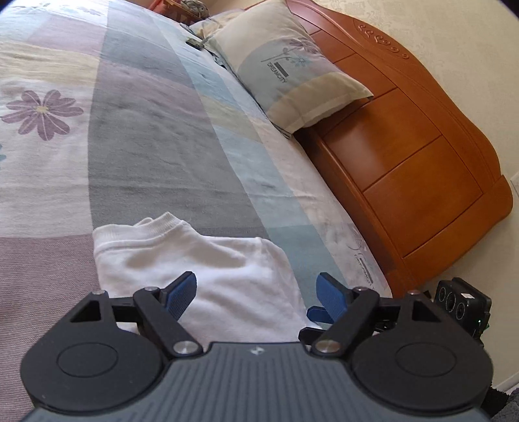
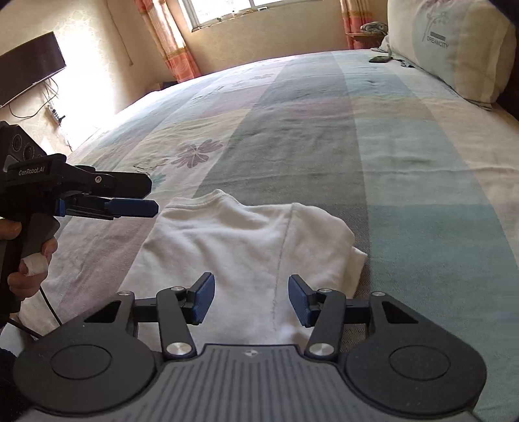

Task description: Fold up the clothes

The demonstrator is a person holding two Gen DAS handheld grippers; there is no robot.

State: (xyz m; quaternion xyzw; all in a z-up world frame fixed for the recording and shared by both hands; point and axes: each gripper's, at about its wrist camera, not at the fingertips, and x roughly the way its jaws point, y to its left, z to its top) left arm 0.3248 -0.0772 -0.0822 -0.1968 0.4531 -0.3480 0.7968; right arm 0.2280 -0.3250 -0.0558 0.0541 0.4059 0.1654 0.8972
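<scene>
My left gripper [image 1: 256,297] and right gripper [image 2: 251,300] hang spread and empty over the soft, rumpled white ribbed-collar shirt [image 2: 246,243] on the woven patchwork bedspread [image 2: 324,130].

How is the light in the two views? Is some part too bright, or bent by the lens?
Right wrist view: the window and the wall under the TV are blown out white; the shirt is evenly lit. Left wrist view: soft, even light, no glare; the fisheye bends the headboard and the bed's stripes into curves, and the corners are dark.
</scene>
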